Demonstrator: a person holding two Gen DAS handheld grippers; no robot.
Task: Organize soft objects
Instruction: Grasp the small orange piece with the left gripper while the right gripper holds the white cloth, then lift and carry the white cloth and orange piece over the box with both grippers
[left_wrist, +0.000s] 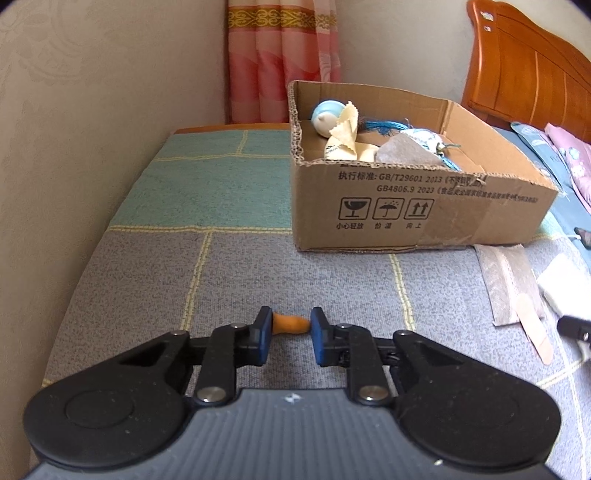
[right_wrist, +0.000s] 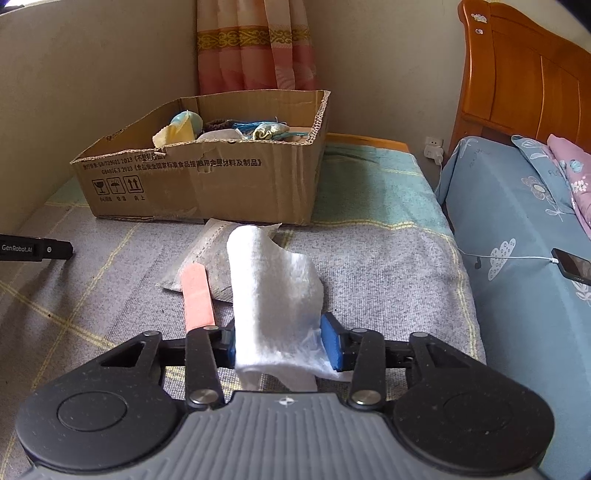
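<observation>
Cloth (right_wrist: 275, 295) — white, limp, light — hangs pinched by its lower fold in the right gripper (right_wrist: 279, 343), box (right_wrist: 207, 177) at eleven o'clock; left gripper (left_wrist: 288, 332) pinches a small orange piece (left_wrist: 291, 323) end to end.

Blue pads are seen on the black left gripper (left_wrist: 290, 328), an orange piece (left_wrist: 291, 323) pinched between them. A white fluffy cloth (right_wrist: 275, 295) is clamped by the right gripper (right_wrist: 279, 341). A salmon-pink strip (right_wrist: 197, 295) is laid at 9 o'clock of the cloth, over a grey speckled pouch (right_wrist: 207, 251). The blanket (left_wrist: 277, 273) is patterned in grey and teal blocks with yellow lines. The brown cardboard box (left_wrist: 406, 206) is printed in black. The curtain (left_wrist: 282, 62) is striped pink with a gold band.
</observation>
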